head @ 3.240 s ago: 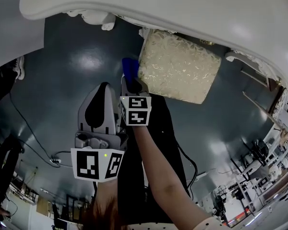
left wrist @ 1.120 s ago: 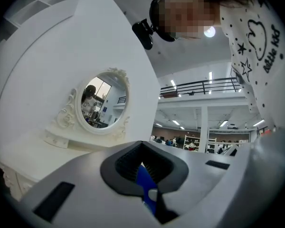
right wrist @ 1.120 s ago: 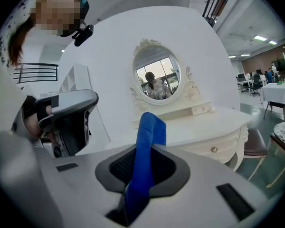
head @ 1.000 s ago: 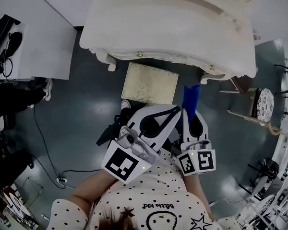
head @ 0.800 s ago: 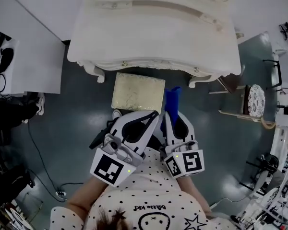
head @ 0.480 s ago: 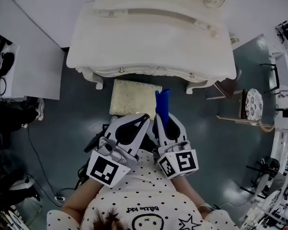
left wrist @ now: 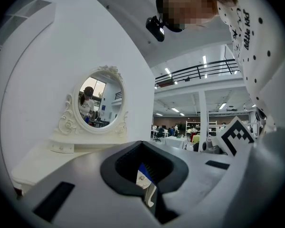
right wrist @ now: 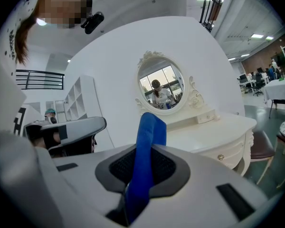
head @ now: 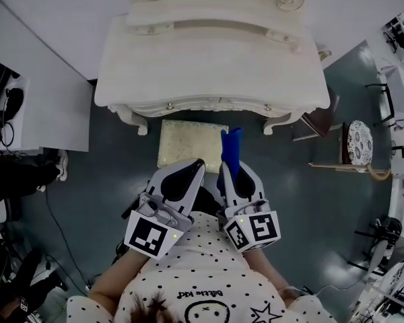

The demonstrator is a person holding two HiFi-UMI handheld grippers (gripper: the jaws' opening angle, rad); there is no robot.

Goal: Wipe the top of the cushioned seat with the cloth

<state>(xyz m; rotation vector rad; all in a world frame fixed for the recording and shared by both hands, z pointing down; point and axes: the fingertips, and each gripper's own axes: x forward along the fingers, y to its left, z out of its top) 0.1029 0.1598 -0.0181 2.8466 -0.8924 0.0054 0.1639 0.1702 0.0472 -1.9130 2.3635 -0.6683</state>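
Claws both held up side by side before a polka-dot shirt (head: pixel 188 274), each marker cube nearest the chest.

At far left, corner of a white desk (head: pixel 34 99).

Next, left claw (head: pixel 195 163): jaws pressed together and nothing pinched between them. In the left gripper view, aimed roughly level toward an oval mirror (left wrist: pixel 100 99) in a carved white frame, with a thin slit at the pads showing only a scrap of blue and white beyond.

Past its tips in the head view, cushioned seat (head: pixel 188 143): pale, patterned, rectangular. Down on the dark floor (head: pixel 108 180), just in front of a white dressing table (head: pixel 212 66) and between its front legs. Well apart from both claws.

Right of that, blue cloth (head: pixel 230 150): a folded strip standing up out of the right claw (head: pixel 233 173). Upper end overlapping the seat's right edge in the head view, yet held in the air and not lying on the seat.

Right claw clamped firmly on the cloth's lower part. In the right gripper view, strip rising from between the dark pads and curling over at its top, in front of the mirror and the tabletop.

Further right, beside the table's right front leg, a chair (head: pixel 318 121) with a dark seat. Beyond that, a round patterned top (head: pixel 357 142).
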